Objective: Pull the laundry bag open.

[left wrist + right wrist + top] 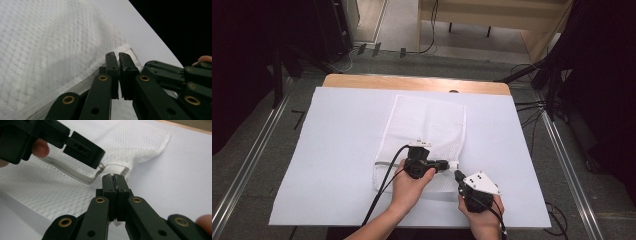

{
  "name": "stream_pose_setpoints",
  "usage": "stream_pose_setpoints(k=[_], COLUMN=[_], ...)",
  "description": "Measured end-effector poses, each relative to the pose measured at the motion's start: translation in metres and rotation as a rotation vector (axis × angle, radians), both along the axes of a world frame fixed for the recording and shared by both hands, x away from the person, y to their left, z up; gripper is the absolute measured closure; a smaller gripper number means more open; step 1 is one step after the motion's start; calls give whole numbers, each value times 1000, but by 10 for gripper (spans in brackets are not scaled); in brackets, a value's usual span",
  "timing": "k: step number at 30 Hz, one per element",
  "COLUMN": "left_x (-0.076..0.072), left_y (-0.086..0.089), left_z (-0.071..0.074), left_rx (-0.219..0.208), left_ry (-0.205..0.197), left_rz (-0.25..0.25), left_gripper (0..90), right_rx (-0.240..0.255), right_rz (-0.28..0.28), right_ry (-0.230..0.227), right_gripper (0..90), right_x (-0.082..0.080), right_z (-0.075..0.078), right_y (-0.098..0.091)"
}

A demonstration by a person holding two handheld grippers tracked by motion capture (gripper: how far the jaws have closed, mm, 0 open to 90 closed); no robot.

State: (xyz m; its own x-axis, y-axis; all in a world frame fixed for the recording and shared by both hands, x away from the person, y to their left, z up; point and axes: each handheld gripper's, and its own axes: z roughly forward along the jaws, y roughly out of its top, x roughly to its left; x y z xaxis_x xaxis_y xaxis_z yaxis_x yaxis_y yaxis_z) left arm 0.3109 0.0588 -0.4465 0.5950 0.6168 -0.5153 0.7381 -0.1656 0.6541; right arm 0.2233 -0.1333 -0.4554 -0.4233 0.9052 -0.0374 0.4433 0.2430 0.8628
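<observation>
**Two claws clamp the zip end of a mesh bag**

A white mesh bag (424,135) lies flat on the white sheet (337,150) that covers the tabletop, its closed end toward the far wooden edge (412,82) and its grey zip strip (67,171) running across the end nearest the person. At left in the high view, the left claw (446,164) reaches sideways across the bag's near end; its jaws are drawn together on the small metal zip pull (100,166), seen from the right gripper view at the tip of that claw. Beside it, the right claw (457,175), carrying a grey three-cornered plate (482,183), is pinched shut on the white fabric tab (120,170) at the bag's near right corner. The two claw tips sit just beside each other, and a black cable (384,185) trails back from the left one across the mesh. Around the tabletop the room is dark, with a grey floor (257,150), metal rails along both sides and loose cables at right.
</observation>
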Motion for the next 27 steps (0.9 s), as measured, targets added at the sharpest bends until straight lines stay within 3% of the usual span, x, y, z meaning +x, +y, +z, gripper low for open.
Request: stream_pose_setpoints(k=[5, 6, 8, 13, 24, 27], left_x=[-3, -3, -5, -7, -11, -12], left_y=[3, 4, 7, 10, 10, 9], left_z=[0, 0, 0, 0, 0, 0], left_rx=[11, 10, -22, -39, -47, -31], left_ry=[-15, -19, -32, -47, -76, -96], left_rz=[-14, -14, -21, -24, -42, -44], left_gripper=[880, 880, 880, 880, 881, 881], right_rx=[7, -11, -26, -14, -15, -10], right_rz=[-27, -26, -18, 2, -44, -53], right_ry=[-10, -15, -7, 15, -73, -83], right_gripper=[900, 900, 900, 900, 900, 900], right_x=[1, 0, 0, 0, -5, -5], right_z=[2, 2, 2, 1, 12, 14], right_y=[-2, -1, 0, -1, -1, -1])
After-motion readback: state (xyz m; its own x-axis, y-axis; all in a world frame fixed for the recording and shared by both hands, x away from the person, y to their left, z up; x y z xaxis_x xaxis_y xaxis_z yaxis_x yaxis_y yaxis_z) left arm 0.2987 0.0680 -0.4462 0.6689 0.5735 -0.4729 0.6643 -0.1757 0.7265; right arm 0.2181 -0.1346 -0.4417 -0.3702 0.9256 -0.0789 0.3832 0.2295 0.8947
